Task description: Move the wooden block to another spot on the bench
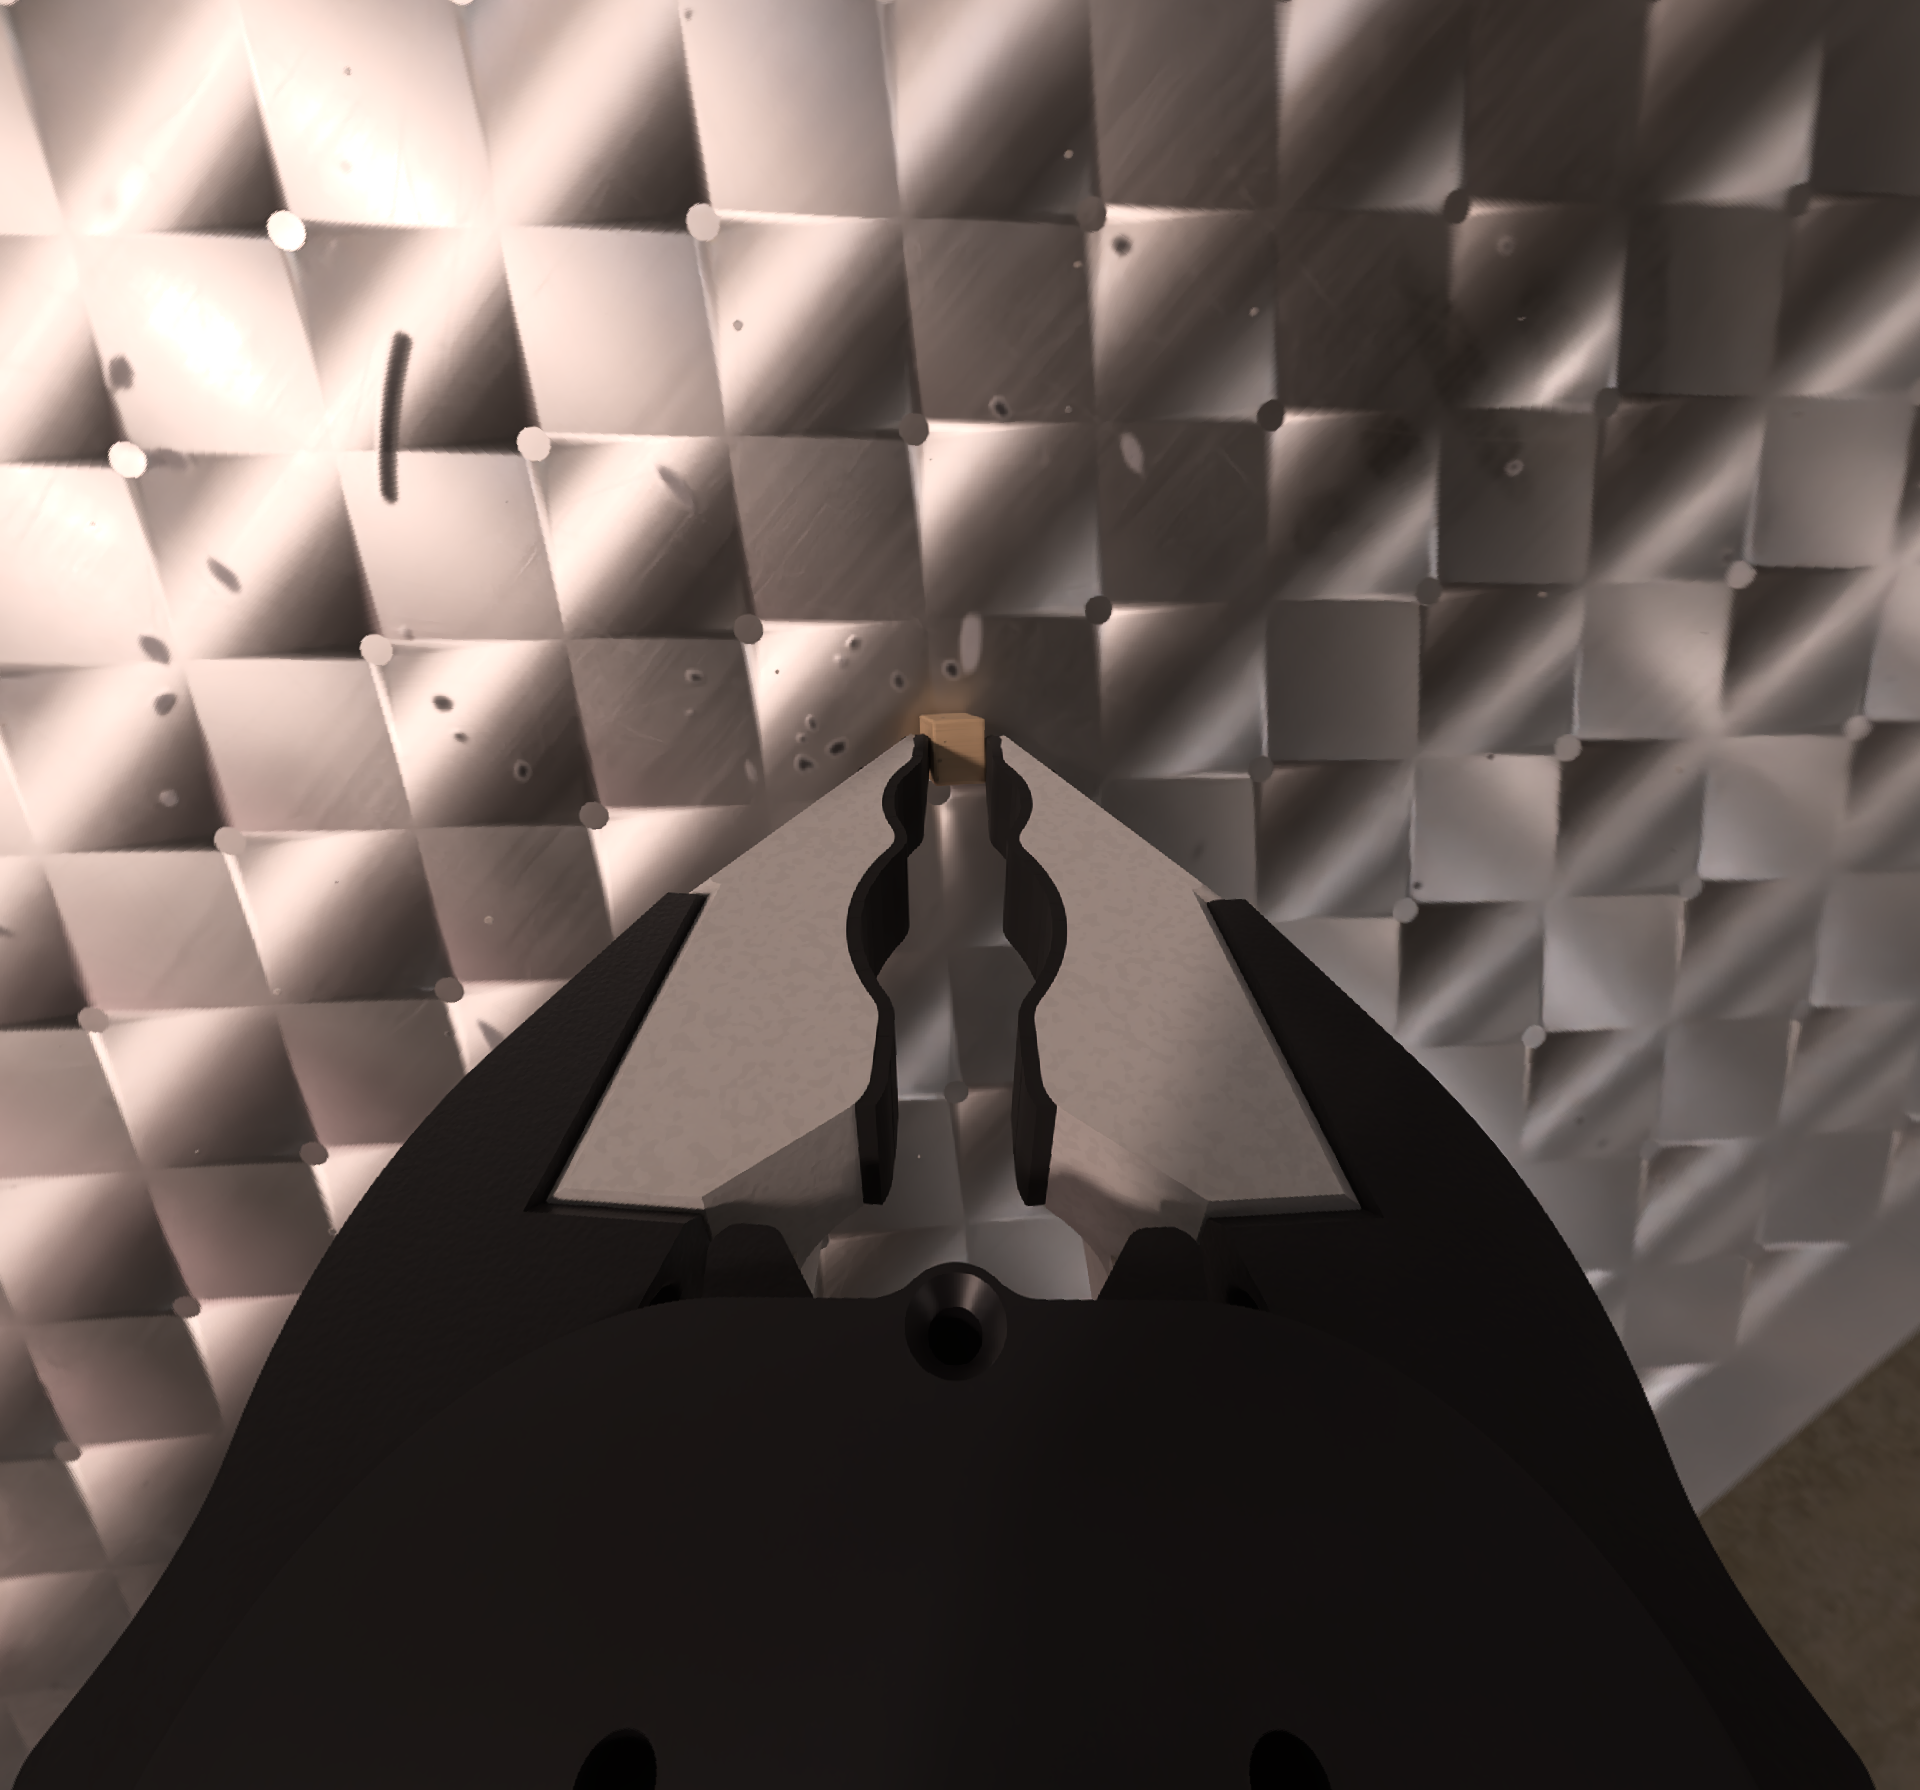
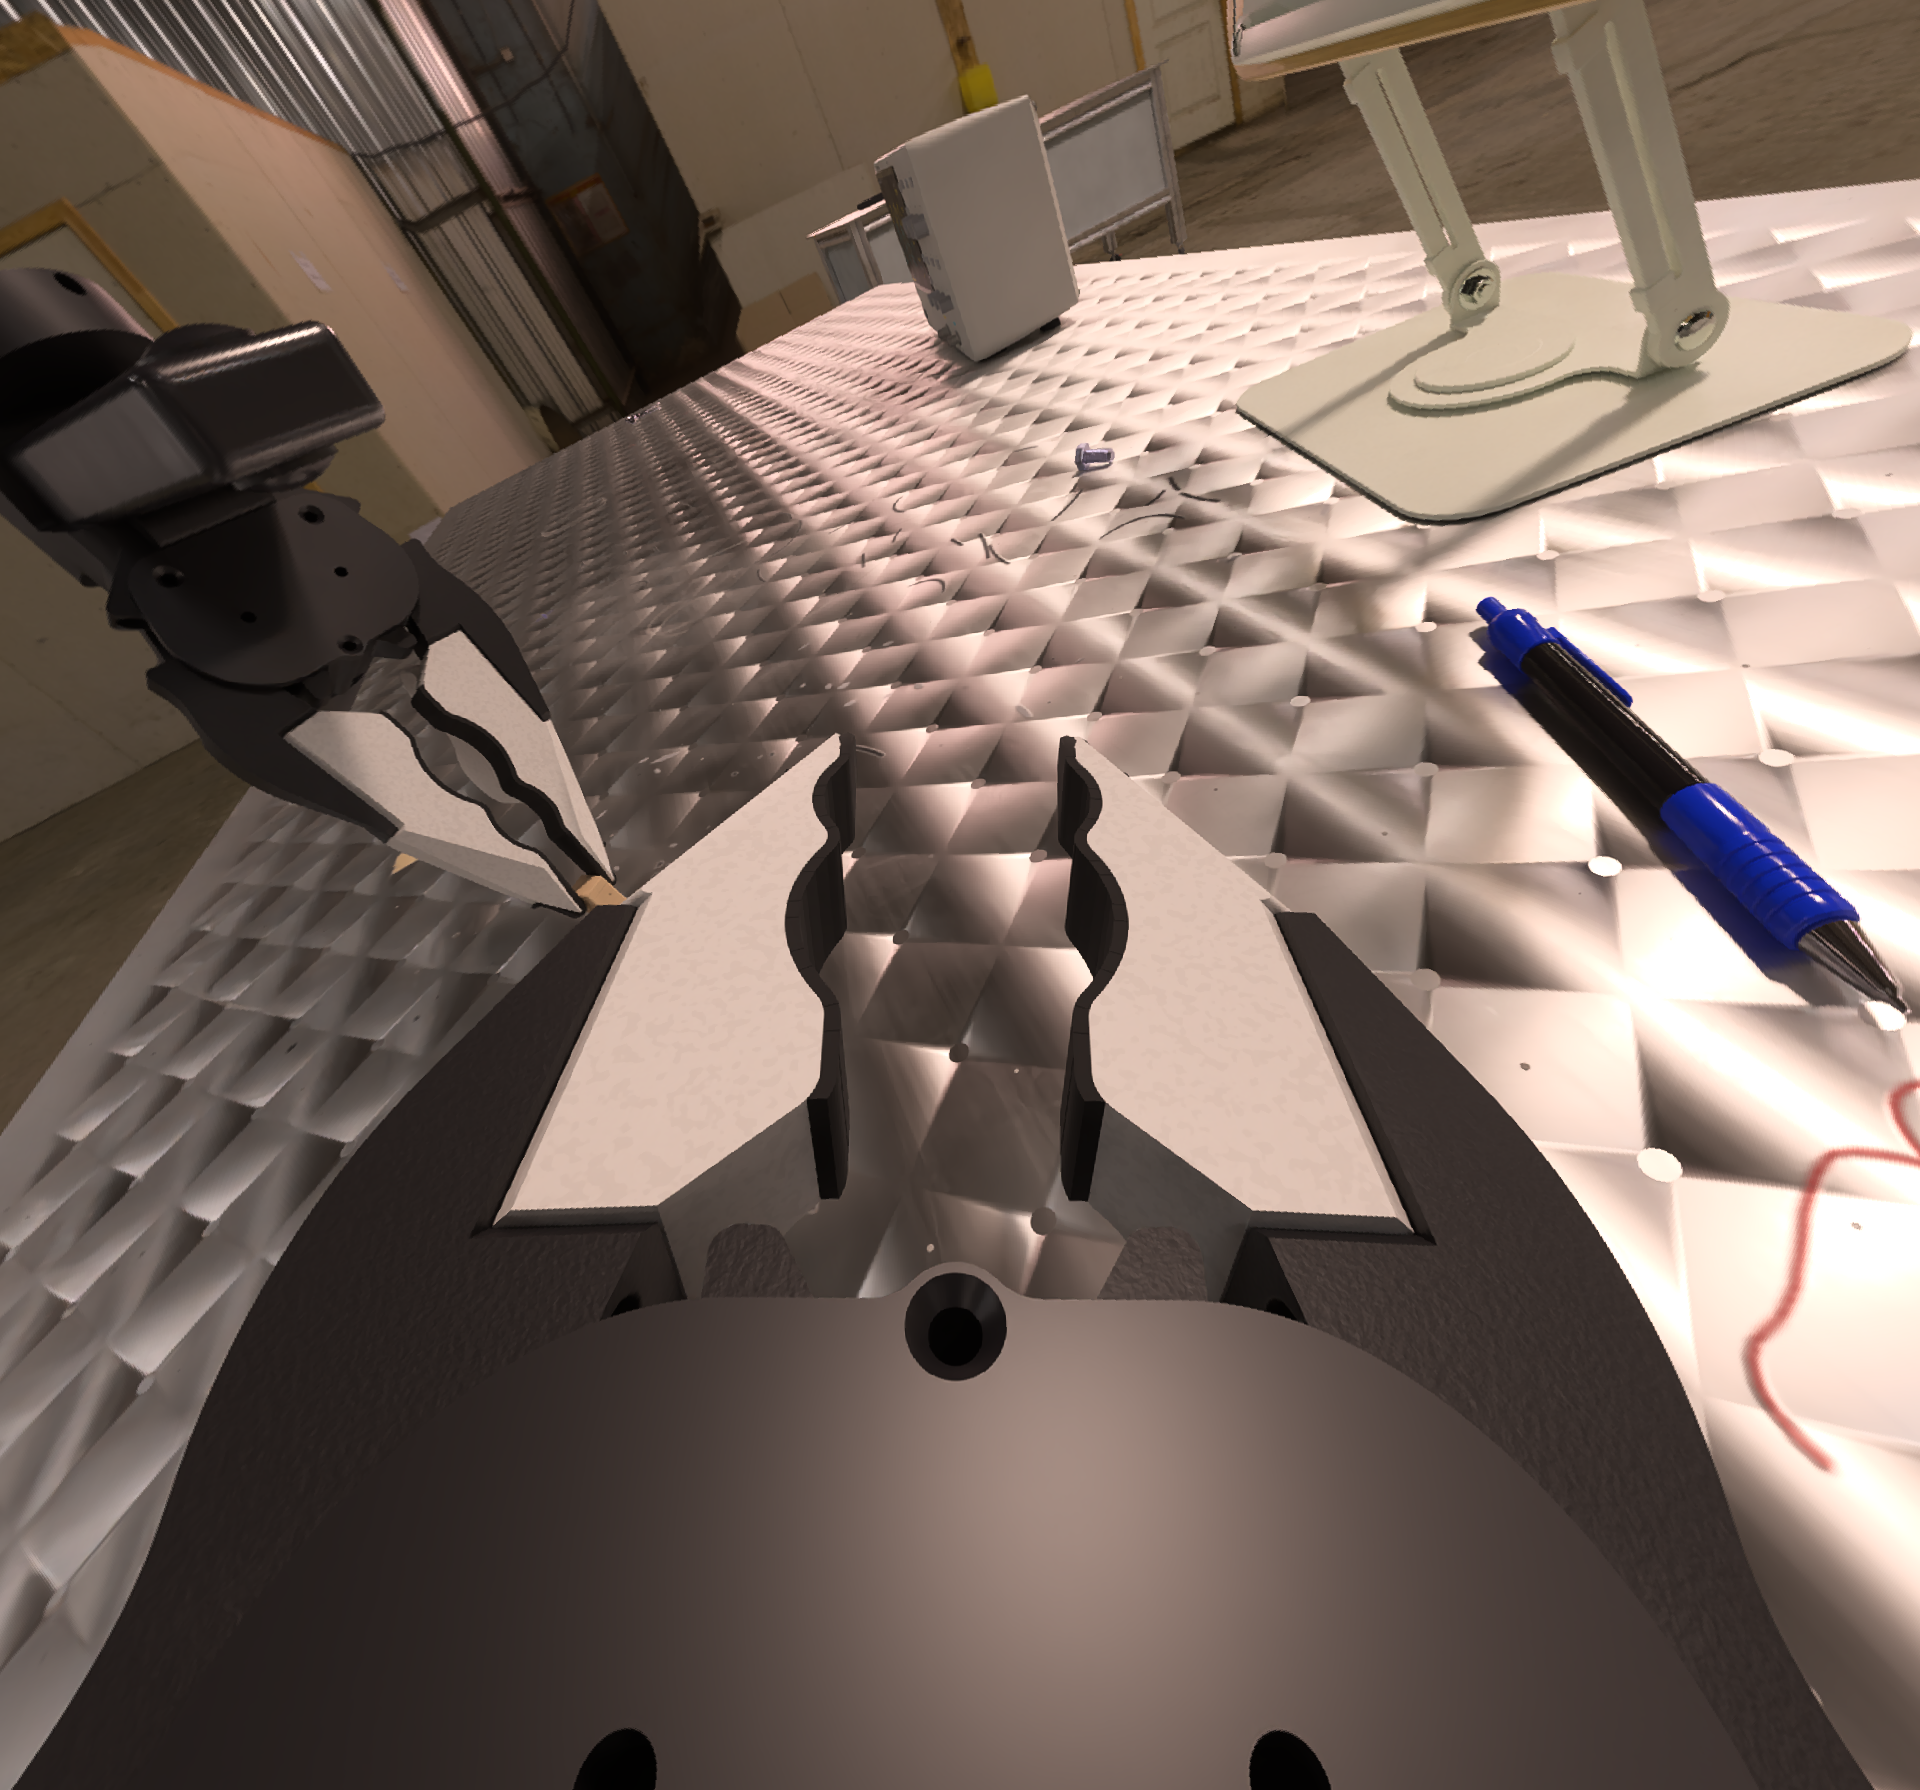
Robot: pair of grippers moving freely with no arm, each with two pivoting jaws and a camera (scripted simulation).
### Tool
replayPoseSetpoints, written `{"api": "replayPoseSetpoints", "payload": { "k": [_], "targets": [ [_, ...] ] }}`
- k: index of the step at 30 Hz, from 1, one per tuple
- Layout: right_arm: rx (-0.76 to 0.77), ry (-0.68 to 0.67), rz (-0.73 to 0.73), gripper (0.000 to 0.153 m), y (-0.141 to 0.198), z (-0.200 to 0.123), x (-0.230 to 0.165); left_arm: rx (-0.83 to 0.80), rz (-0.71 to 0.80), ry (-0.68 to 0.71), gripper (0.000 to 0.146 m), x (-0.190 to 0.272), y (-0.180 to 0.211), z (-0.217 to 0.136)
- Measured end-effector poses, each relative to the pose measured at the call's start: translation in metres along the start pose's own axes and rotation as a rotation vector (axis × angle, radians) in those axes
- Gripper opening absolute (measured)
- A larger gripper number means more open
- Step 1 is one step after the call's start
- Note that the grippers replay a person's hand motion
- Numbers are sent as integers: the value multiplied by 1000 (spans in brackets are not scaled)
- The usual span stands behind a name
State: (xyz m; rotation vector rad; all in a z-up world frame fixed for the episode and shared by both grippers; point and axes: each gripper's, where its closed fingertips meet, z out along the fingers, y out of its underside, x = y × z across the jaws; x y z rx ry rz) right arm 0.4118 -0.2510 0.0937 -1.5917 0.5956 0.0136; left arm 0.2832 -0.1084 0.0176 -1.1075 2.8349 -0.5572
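Wooden block (image 1: pixel 952 749) is pinched at the very tips of the left gripper (image 1: pixel 957 755), at 12 o'clock, low on the bench (image 1: pixel 1558 701). Slip or twist-out is risked w/ so little contact. Right gripper (image 2: pixel 954 753): jaws wide, empty; blue pen (image 2: pixel 1683 800) at 2 o'clock.

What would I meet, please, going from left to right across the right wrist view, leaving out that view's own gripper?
Left gripper pinching the wooden block → white box → small blue plug → pen → red string, all on the metal bench.
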Motion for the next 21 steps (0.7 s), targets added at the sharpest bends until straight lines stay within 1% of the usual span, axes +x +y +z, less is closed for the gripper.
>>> {"api": "replayPoseSetpoints", "payload": {
  "k": [2, 4, 7, 9, 13, 16, 18, 19, 21],
  "targets": [
    [-6, 0, 0, 39, 1, 1, 0, -5, -2, -34, 10, -3, 1, 2],
    [-13, -1, 0, 39, 1, 1, 0, -8, -7, -29, 10, -3, 0, 4],
    [-18, -1, 0, 39, 2, 2, 0, 14, 3, -44, 31, -3, -4, 7],
    [-21, -1, -1, 39, 3, 2, 0, 34, 24, -50, 35, -2, -7, 0],
    [-26, 1, 0, 39, 3, 3, 0, 115, 77, -46, 35, -5, -14, -30],
    [-33, 2, -2, 39, 4, 3, 0, 162, 76, -55, 31, -26, -9, -64],
    [-42, 2, -4, 39, 5, 4, 0, 181, 35, -75, 30, -50, 2, -83],
    [-47, 2, -5, 39, 6, 5, 0, 187, 1, -42, 30, -59, 9, -89],
    [-54, 0, -6, 39, 7, 6, -1, 116, -62, 5, 31, -78, 28, -90]
  ]
}}
